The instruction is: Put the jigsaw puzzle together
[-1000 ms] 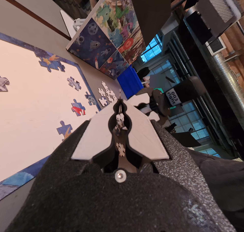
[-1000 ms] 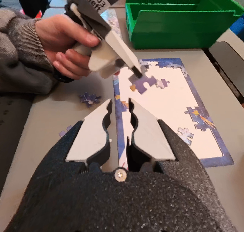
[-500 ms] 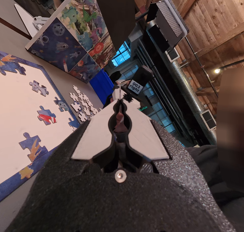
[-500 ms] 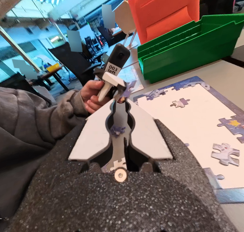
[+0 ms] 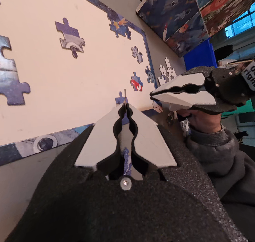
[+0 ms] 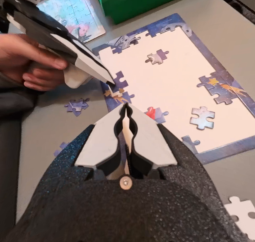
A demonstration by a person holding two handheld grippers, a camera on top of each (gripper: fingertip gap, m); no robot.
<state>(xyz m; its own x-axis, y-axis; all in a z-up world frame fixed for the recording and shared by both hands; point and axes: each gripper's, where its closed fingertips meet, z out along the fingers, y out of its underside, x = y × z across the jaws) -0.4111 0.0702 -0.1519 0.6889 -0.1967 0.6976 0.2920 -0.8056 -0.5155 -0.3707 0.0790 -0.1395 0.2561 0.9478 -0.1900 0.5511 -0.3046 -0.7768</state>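
We hold a hand-held gripper in each hand over a grey worktop (image 6: 207,14). On it lies the puzzle tray (image 6: 220,147), a pale board with a blue space-themed border and a few loose pieces scattered inside.

Our left hand-held gripper (image 6: 110,82) is clamped on a blue puzzle piece (image 6: 120,80), lowering it at the tray's near-left border, just above a fitted piece with an orange streak (image 6: 121,97). In the left wrist view the held piece (image 5: 125,96) shows only as a thin edge between the tips.

Our right hand-held gripper (image 6: 126,104) has its fingers pressed together on nothing, and hovers near the same border.

A stack of spare blue pieces (image 6: 77,106) sits on the worktop beyond the tray's left edge, and a green bin (image 6: 138,3) stands at the far edge.

The likely risk, in our judgement: the piece is pinched by one edge and tilted, so its tabs may ride over the neighbour instead of seating, or pressing down could shift the fitted piece. The grippers are close and could knock together.
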